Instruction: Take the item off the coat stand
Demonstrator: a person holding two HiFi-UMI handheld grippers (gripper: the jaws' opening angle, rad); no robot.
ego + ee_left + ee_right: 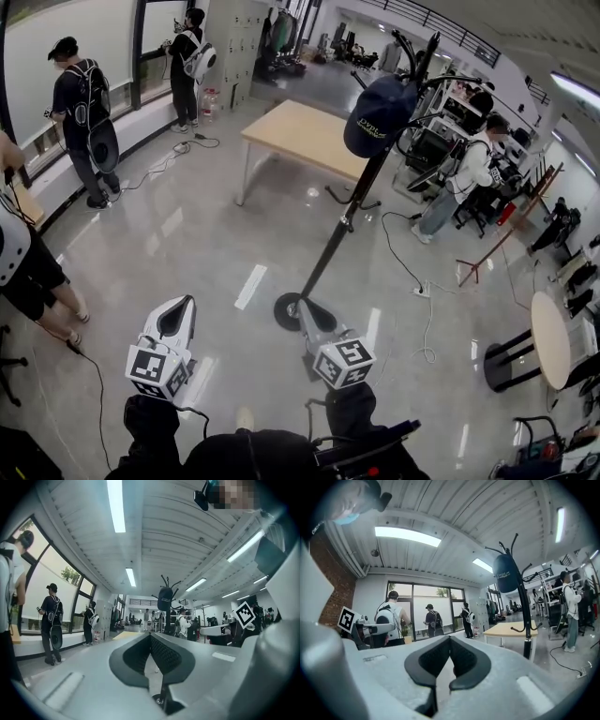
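Note:
A dark navy cap (380, 114) with pale lettering hangs near the top of a black coat stand (347, 220), which rises from a round base on the glossy floor. The cap also shows far ahead in the left gripper view (165, 598), and up to the right in the right gripper view (505, 573). My left gripper (182, 307) is held low and left of the stand's base, jaws shut with nothing between them (150, 637). My right gripper (307, 311) hovers close by the base, well below the cap, also shut and empty (450, 641).
A wooden table (305, 136) stands behind the stand. Two people (80, 112) (192, 56) stand by the windows, another is at the left edge (23, 262), and one sits at the right (464, 173). Cables (412, 272) trail over the floor; a round table (551, 339) stands right.

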